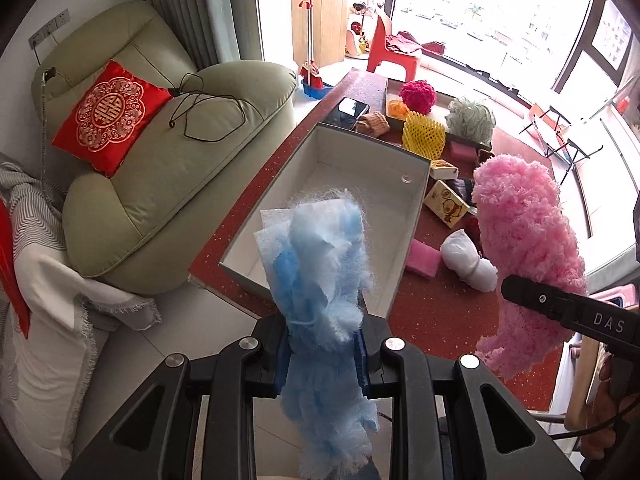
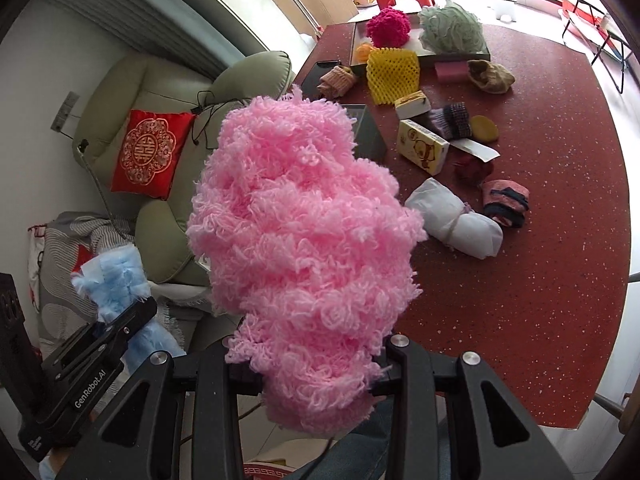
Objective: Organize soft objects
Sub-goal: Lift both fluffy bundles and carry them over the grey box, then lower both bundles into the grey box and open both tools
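Observation:
My left gripper (image 1: 324,354) is shut on a light blue fluffy duster head (image 1: 320,280) and holds it above the near end of an open white box (image 1: 372,216) on the red table (image 1: 440,304). My right gripper (image 2: 308,364) is shut on a pink fluffy yarn bundle (image 2: 300,240), held above the table's near left edge. In the left wrist view the pink bundle (image 1: 524,248) hangs to the right of the box. In the right wrist view the blue duster (image 2: 116,276) shows at the lower left.
On the table lie a white rolled cloth (image 2: 456,220), socks (image 2: 506,202), a yellow foam net (image 2: 392,74), a magenta pompom (image 2: 388,26), a green bath puff (image 2: 454,26), small cartons (image 2: 422,146) and a pink sponge (image 1: 424,258). A green armchair (image 1: 160,168) stands left.

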